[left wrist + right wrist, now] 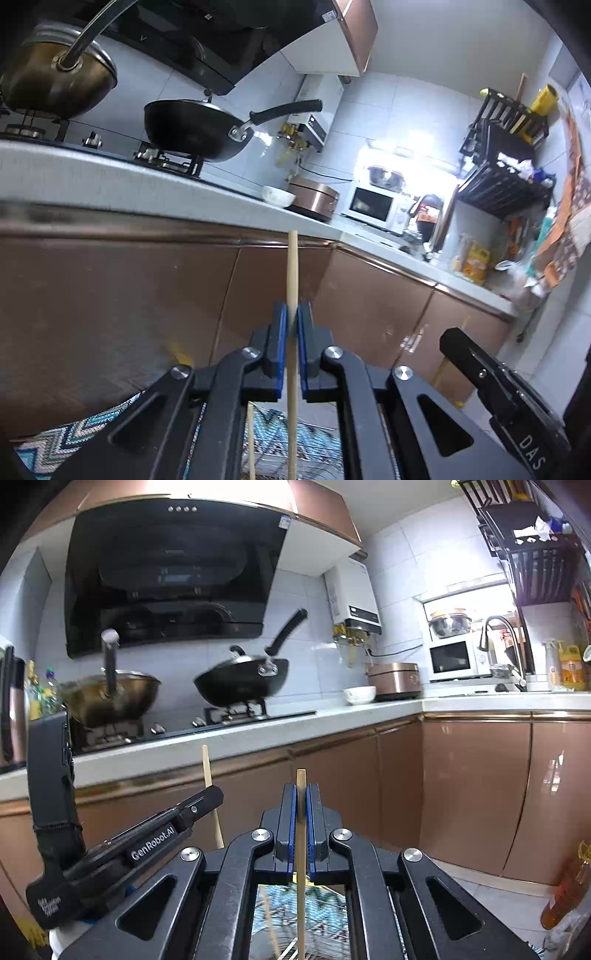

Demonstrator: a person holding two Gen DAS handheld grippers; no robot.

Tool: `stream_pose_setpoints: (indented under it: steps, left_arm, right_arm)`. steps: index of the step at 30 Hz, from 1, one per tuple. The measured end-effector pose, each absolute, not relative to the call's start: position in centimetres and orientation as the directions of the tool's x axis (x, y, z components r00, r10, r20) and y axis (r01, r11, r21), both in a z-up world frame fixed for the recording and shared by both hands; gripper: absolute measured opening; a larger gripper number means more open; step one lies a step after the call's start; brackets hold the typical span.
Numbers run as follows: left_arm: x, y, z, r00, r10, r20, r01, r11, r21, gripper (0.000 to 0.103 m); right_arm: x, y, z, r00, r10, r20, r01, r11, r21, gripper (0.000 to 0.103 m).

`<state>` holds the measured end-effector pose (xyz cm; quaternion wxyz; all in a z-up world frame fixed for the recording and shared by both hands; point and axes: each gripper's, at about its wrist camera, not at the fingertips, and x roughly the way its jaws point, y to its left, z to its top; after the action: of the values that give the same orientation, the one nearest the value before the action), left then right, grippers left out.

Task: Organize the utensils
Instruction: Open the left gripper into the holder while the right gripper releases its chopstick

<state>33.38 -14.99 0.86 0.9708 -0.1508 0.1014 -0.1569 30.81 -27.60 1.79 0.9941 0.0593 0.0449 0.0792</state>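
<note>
My left gripper [291,315] is shut on a wooden chopstick [292,269] that stands upright between its blue pads, its end rising above the fingertips. A second thin stick [251,439] shows below, over a wire rack [317,443]. My right gripper [302,794] is shut on another wooden chopstick [301,849], also upright. The left gripper's body [147,843] and its chopstick [208,775] show at the left of the right wrist view. The right gripper's body [506,398] shows at the lower right of the left wrist view.
Both grippers face copper-coloured cabinet doors [472,786] under a pale counter [369,705]. On the hob stand a black wok [243,681] and a steel wok [110,694]. A white bowl [359,695], a rice cooker [395,681] and a microwave [454,657] stand further along. A patterned cloth [74,439] lies below.
</note>
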Motion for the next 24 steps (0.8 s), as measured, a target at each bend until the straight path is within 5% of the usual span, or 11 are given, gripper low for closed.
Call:
stream_pose_setpoints:
  steps: [5, 9, 12, 24]
  left_arm:
    - [34.0, -16.4, -3.6, 0.933, -0.317, -0.174, 0.256, 0.919, -0.301, 0.010]
    - [33.0, -16.5, -4.1, 0.924, -0.335, -0.186, 0.274, 0.916, -0.292, 0.033]
    - [31.6, -15.9, -2.6, 0.918, -0.345, -0.196, 0.287, 0.919, -0.272, 0.034]
    - [19.5, -8.3, 3.3, 0.926, -0.258, -0.276, 0.191, 0.950, -0.246, 0.039]
  right_arm:
    - [32.0, -28.0, -2.9, 0.984, 0.124, -0.131, -0.110, 0.988, 0.113, 0.005]
    - [31.3, -27.7, -4.5, 0.980, 0.119, -0.158, -0.107, 0.991, 0.082, 0.008]
    - [30.0, -27.8, -3.8, 0.980, 0.117, -0.159, -0.106, 0.991, 0.078, 0.018]
    - [19.0, -28.0, 0.1, 0.973, 0.116, -0.201, -0.096, 0.989, 0.110, 0.020]
